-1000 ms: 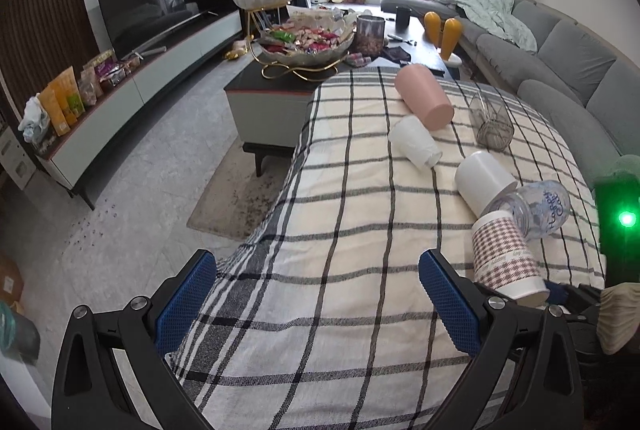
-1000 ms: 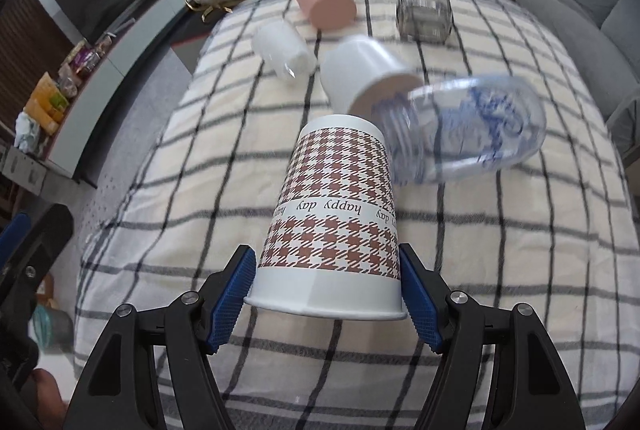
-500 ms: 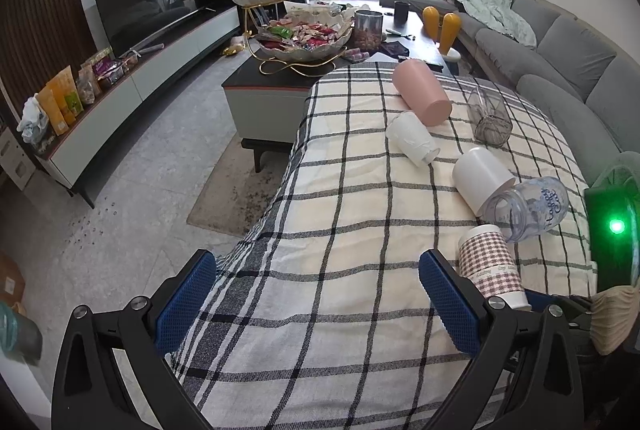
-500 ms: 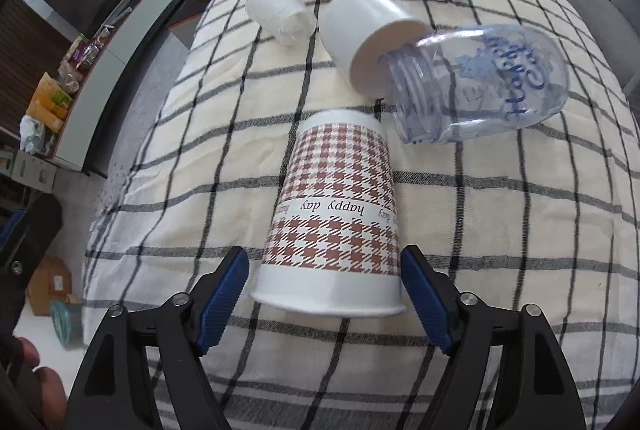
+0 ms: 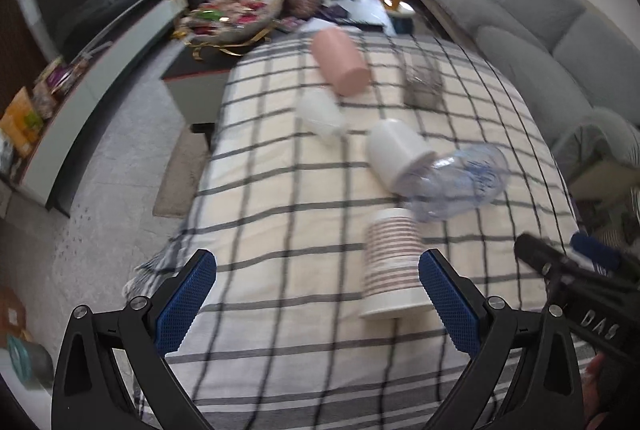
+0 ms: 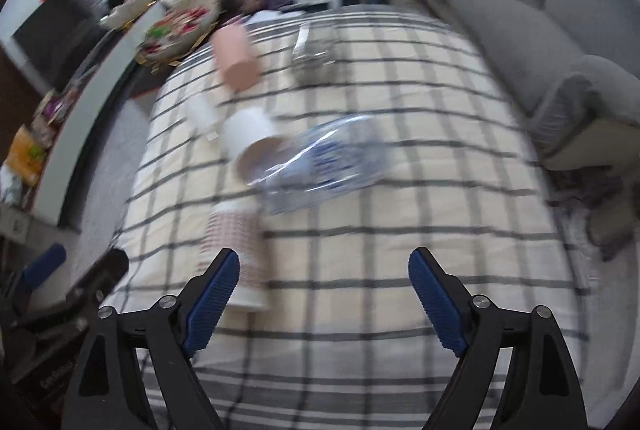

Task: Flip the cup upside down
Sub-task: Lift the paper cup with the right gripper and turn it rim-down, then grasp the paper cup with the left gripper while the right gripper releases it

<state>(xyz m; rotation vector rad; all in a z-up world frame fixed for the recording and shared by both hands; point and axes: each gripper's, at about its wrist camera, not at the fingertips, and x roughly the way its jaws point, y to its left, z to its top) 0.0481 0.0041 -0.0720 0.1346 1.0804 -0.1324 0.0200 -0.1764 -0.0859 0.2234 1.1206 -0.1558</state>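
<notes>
The brown-and-white houndstooth paper cup [image 5: 390,264] stands upside down, rim down, on the checked tablecloth [image 5: 280,190]. It also shows blurred in the right wrist view [image 6: 236,254], just beyond the left finger. My right gripper [image 6: 322,294] is open and empty, off to the cup's right. My left gripper [image 5: 318,300] is open and empty, and the cup sits just inside its right finger [image 5: 448,306]. The right gripper's body shows at the right edge of the left wrist view [image 5: 576,282].
Several cups lie on their sides further back: a white cup [image 5: 396,152], a clear printed bottle [image 5: 460,182], a small white cup [image 5: 320,112], a pink cup [image 5: 340,62], and a clear glass [image 5: 422,86]. A grey sofa [image 5: 540,30] runs along the right; floor drops off left.
The right gripper has opened, let go of the houndstooth cup, and pulled back to the right. The cup now stands rim down on the cloth. The left gripper has swung toward it.
</notes>
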